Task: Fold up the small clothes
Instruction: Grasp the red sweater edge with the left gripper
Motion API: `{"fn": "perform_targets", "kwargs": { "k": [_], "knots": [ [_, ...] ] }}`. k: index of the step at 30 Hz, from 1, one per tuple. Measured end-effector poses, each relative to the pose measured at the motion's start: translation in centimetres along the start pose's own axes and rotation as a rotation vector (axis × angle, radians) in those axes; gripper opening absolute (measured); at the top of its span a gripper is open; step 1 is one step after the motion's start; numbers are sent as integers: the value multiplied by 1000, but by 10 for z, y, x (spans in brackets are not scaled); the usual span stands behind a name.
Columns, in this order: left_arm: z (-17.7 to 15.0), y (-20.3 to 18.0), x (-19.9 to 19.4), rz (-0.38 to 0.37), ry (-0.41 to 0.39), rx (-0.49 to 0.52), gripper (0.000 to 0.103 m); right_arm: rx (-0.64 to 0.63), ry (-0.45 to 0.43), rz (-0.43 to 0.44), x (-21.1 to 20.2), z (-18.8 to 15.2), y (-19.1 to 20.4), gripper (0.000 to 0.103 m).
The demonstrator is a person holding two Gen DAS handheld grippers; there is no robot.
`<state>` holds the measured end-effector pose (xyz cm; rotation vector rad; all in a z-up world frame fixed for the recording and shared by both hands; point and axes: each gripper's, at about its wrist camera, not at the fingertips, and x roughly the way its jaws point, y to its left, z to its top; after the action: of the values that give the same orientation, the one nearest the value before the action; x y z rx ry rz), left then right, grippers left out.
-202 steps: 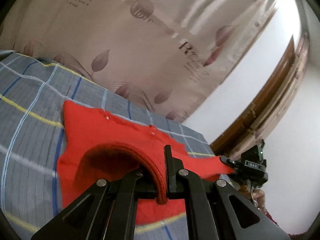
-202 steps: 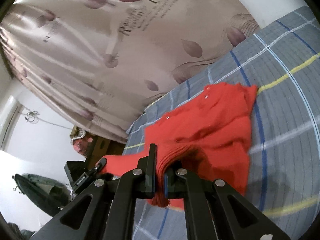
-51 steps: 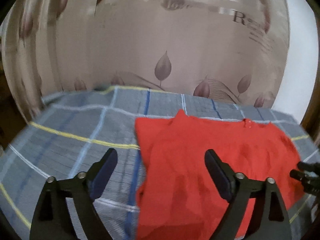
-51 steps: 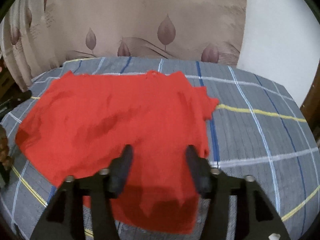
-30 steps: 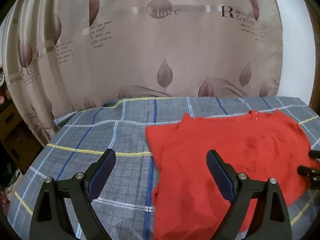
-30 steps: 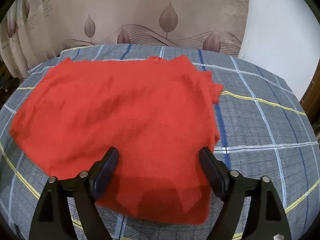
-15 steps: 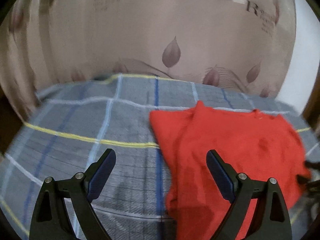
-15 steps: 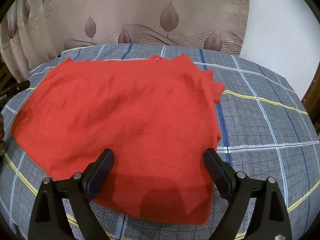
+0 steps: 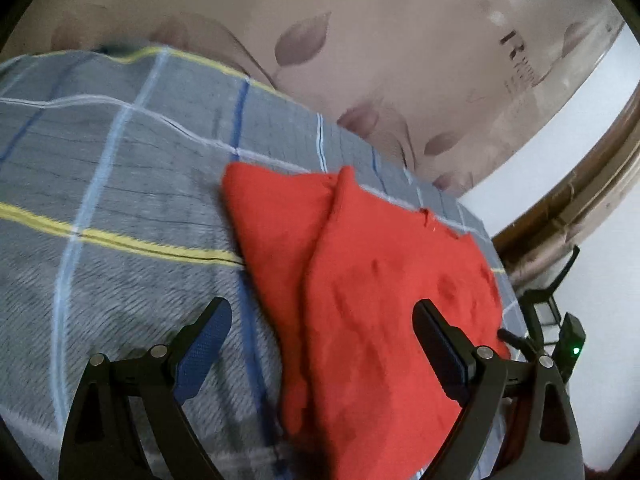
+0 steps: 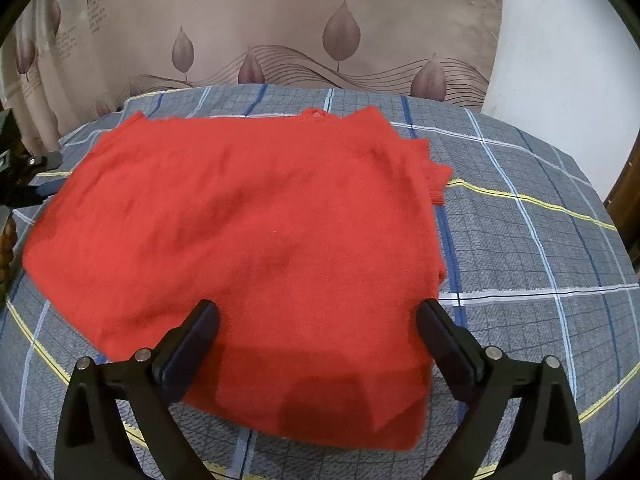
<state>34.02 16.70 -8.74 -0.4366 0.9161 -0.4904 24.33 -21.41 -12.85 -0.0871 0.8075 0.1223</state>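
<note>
A red knitted garment lies folded and flat on a grey plaid bedspread. My right gripper hovers over its near edge; its jaws are opening, wide apart, and nothing is pinched between them. In the left wrist view the same red garment lies tilted, with a folded sleeve at its left side. My left gripper is open above the garment's left edge, one finger over the bedspread, the other over the red cloth. The left gripper's tip shows at the right wrist view's left edge.
A beige curtain with leaf prints hangs behind the bed. A white wall stands at the right, and a brown wooden frame curves beside it. The right gripper's body shows at the left wrist view's right edge.
My right gripper's jaws have spread wider over the garment, without moving. My left gripper has swung and rolled, so the bed and garment now look tilted and closer.
</note>
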Motion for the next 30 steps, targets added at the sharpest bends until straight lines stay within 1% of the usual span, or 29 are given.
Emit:
{"fn": "perform_targets", "kwargs": {
  "k": [3, 6, 8, 9, 10, 11, 13, 16, 20, 23, 26, 30],
  "knots": [
    [8, -4, 11, -31, 32, 30, 92, 4, -2, 1, 1, 0, 0, 101],
    [17, -4, 22, -77, 56, 16, 90, 13, 1, -5, 2, 1, -2, 102],
    [22, -4, 28, -87, 58, 12, 78, 14, 3, -6, 3, 2, -2, 102],
    [23, -5, 32, -71, 60, 24, 58, 13, 4, -7, 3, 2, -2, 102],
    [24, -5, 35, -55, 64, 32, 41, 13, 4, -8, 3, 1, -2, 102],
    [23, -4, 38, -41, 60, 38, 35, 13, 4, -8, 2, 1, -3, 102],
    [23, 1, 39, -48, 47, 25, 26, 14, 4, -9, 2, 1, -3, 102],
    [23, 1, 39, -41, 40, 27, 22, 11, 8, -10, 3, 1, -3, 102],
    [22, -10, 37, 12, 26, 58, 19, 18, 2, -7, 3, 1, -4, 102],
    [22, -16, 38, 59, 24, 63, 19, 54, -15, 10, -1, 1, -11, 102],
    [23, -28, 38, 99, 26, 126, 19, 105, -45, 43, -6, -1, -22, 102],
    [25, -31, 36, 129, 27, 129, 19, 158, -84, 79, -13, -4, -33, 103]
  ]
}}
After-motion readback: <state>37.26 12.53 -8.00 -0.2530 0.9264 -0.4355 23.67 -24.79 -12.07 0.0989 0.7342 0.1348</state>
